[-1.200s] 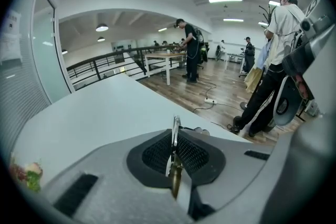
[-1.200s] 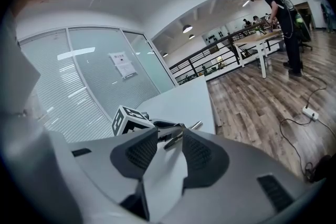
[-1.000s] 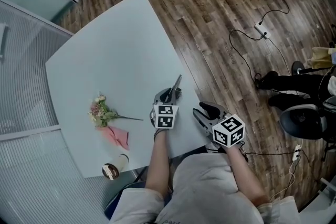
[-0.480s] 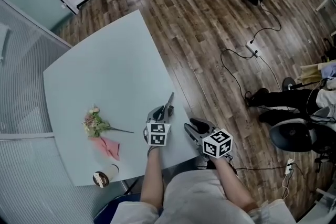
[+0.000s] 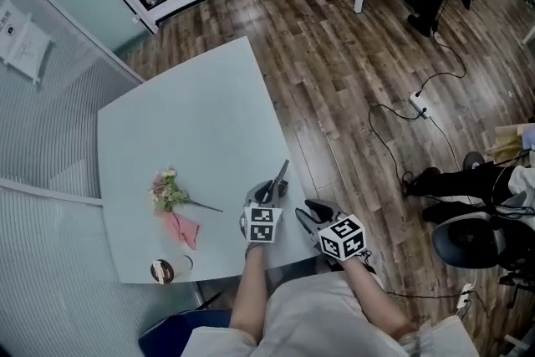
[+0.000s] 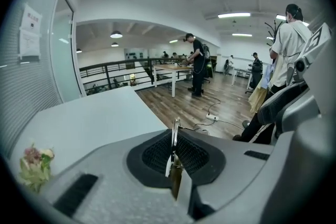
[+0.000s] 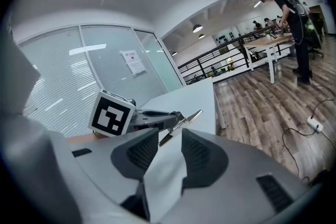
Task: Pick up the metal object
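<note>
So the left gripper (image 5: 266, 196) is clamped on the thin metal object (image 5: 279, 178), up by the table's (image 5: 192, 113) edge. The right gripper (image 5: 311, 213) is spread and empty. It's a skinny pinch, so the object could twist loose and hit the floor.

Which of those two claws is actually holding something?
The left claw, clamped shut on the thin metal object that sticks out past its tips. The right claw stands open with nothing between its jaws.

Left gripper (image 5: 269, 195) clamped, right gripper (image 5: 311, 211) jaws apart, seemingly empty
</note>
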A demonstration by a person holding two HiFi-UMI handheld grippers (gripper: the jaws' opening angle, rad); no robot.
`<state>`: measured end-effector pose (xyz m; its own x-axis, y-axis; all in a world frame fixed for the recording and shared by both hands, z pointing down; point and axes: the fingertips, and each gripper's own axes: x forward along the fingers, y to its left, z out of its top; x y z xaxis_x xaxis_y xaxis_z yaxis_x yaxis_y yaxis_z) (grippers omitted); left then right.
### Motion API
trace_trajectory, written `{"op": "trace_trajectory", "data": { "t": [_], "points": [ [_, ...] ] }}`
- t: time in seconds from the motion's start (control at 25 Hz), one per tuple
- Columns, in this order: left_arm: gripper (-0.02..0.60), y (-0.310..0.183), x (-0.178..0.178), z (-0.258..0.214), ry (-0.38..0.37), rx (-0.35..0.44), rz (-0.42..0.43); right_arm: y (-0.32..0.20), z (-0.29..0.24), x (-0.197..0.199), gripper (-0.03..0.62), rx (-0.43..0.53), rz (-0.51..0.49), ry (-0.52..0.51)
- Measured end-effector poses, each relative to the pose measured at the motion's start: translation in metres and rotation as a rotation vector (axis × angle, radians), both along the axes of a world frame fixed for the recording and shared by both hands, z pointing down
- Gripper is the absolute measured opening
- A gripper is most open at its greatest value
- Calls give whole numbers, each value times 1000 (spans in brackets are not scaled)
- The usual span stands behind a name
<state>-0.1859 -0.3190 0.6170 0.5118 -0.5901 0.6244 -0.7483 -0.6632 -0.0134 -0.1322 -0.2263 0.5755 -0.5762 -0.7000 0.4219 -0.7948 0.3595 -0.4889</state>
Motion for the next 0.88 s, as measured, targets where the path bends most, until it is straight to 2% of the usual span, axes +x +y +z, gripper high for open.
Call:
{"op": "trace_trajectory", "data": {
  "t": [0.16, 0.28, 0.52, 0.88],
  "points": [
    [21, 10, -10, -15, 31, 21, -118, 1, 1, 18, 133, 1, -25, 60],
    [21, 25, -14, -27, 64, 21, -175, 8, 10, 25, 133, 5, -51, 105],
    [21, 54, -24, -65, 91, 46, -261, 19, -9, 19, 133, 32, -119, 100],
    [21, 97, -32, -59, 135, 70, -383, 37, -2, 26, 133, 68, -189, 90]
  ]
}}
